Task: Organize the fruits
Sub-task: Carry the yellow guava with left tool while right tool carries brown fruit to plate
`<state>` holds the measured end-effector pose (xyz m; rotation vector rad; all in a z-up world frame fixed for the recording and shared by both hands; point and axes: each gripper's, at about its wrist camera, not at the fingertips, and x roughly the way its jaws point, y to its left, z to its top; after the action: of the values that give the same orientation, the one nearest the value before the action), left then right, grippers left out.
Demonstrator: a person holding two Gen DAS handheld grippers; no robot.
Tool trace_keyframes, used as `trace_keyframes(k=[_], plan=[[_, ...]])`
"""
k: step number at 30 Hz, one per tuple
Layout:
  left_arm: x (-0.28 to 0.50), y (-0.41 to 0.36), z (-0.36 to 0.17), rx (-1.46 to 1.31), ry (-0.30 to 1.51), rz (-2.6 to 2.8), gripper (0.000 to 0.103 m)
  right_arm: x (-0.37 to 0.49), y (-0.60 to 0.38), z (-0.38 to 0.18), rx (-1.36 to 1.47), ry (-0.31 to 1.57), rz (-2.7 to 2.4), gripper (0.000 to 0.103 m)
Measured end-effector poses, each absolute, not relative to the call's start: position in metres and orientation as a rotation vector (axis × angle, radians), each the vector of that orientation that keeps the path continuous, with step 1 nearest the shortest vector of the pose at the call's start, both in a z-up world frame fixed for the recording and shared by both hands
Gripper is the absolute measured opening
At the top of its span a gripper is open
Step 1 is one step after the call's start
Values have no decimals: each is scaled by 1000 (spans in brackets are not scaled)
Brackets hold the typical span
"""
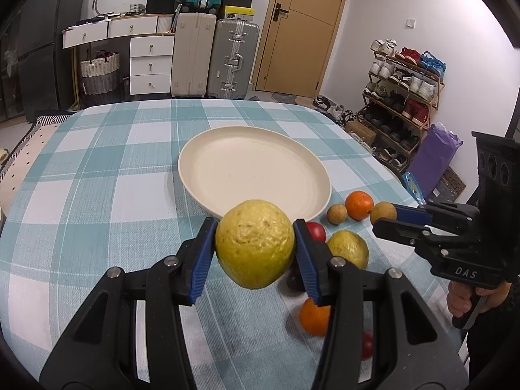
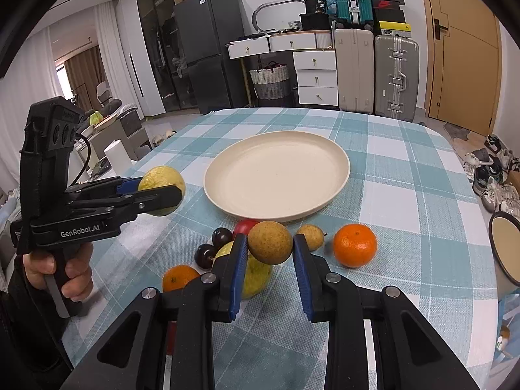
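My left gripper point(image 1: 254, 227) is shut on a large yellow-green fruit point(image 1: 253, 250) and holds it in the air just before the cream plate point(image 1: 195, 149). In the right wrist view the same gripper point(image 2: 161, 191) and fruit point(image 2: 162, 175) hang left of the plate point(image 2: 341, 175). My right gripper point(image 2: 270, 240) is shut on a small round brown fruit point(image 2: 270, 242), lifted above the loose fruit. On the checked cloth lie an orange point(image 2: 355, 244), another small brown fruit point(image 2: 310, 236), a red fruit point(image 2: 243, 226), two dark plums point(image 2: 222, 236), a second yellow-green fruit point(image 2: 256, 276) and another orange point(image 2: 179, 278).
A white enamel bowl point(image 2: 505, 250) stands at the table's right edge. A hand point(image 2: 58, 266) grips the left tool's handle. Beyond the far table edge stand suitcases, a chest of drawers and a shoe rack point(image 1: 403, 91).
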<state>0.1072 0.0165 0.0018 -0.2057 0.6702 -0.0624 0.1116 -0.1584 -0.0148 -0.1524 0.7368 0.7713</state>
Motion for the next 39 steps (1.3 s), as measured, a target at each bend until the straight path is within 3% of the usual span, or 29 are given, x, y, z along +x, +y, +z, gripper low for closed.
trace_keyframes(k=[39], plan=[[189,27,-22,-213,695,-19,45,173,-124,-20,-144,779,731,29]])
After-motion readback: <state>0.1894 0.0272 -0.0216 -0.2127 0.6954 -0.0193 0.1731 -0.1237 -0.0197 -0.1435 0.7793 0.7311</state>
